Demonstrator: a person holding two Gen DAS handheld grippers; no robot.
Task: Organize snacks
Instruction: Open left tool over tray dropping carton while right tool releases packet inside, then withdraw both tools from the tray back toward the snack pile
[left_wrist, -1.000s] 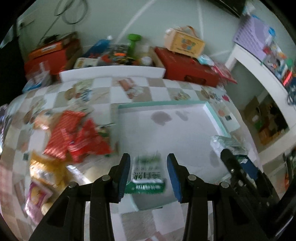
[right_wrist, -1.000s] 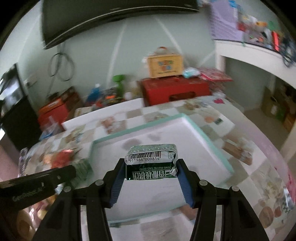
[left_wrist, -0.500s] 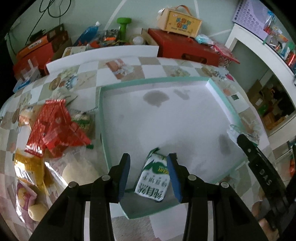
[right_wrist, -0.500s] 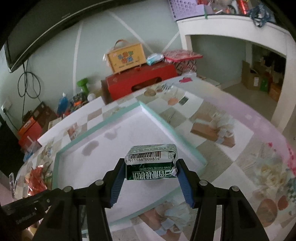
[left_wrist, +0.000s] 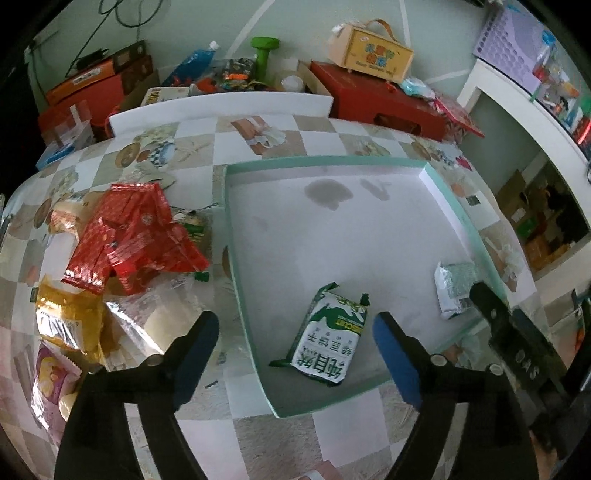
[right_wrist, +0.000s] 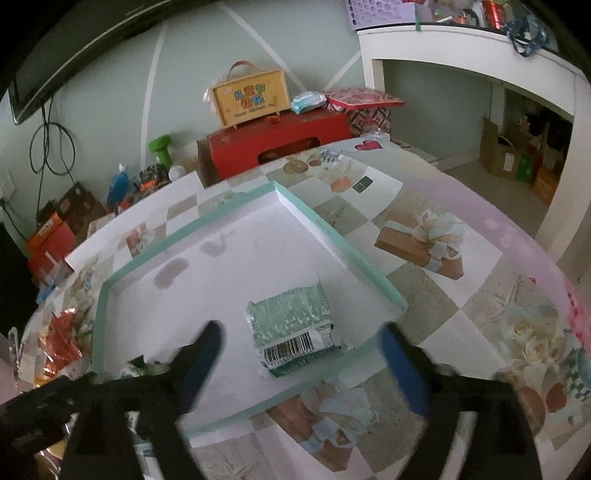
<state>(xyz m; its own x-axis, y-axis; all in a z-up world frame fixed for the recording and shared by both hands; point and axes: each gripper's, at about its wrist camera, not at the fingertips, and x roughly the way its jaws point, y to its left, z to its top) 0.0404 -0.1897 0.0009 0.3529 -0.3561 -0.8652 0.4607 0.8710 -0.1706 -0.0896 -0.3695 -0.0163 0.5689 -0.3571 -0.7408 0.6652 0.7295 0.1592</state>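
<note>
A white tray with a teal rim (left_wrist: 325, 160) (right_wrist: 343, 236) lies on the checked tablecloth. Two green-and-white snack packets lie flat in it. One packet (left_wrist: 327, 339) rests near the tray's front edge, under my left gripper (left_wrist: 293, 332). Its jaws are opening wide and the pads are clear of the packet. The other packet (right_wrist: 291, 325) (left_wrist: 456, 288) lies barcode up at the tray's right corner. My right gripper (right_wrist: 301, 334) is over it with jaws opening, and nothing is pressed between the pads. A pile of loose snacks (left_wrist: 136, 229) lies left of the tray.
Red, yellow (left_wrist: 66, 317) and pink packets crowd the cloth left of the tray. A red box (right_wrist: 273, 144) with a yellow handled case (right_wrist: 251, 92) stands behind the table, beside a green dumbbell (left_wrist: 264, 51). A white shelf unit (right_wrist: 480, 44) stands at the right.
Both grippers have opened and let go of their green packets, which now lie in the tray. Both hands have sunk toward the tray, and the right one swung to the tray's right corner.
</note>
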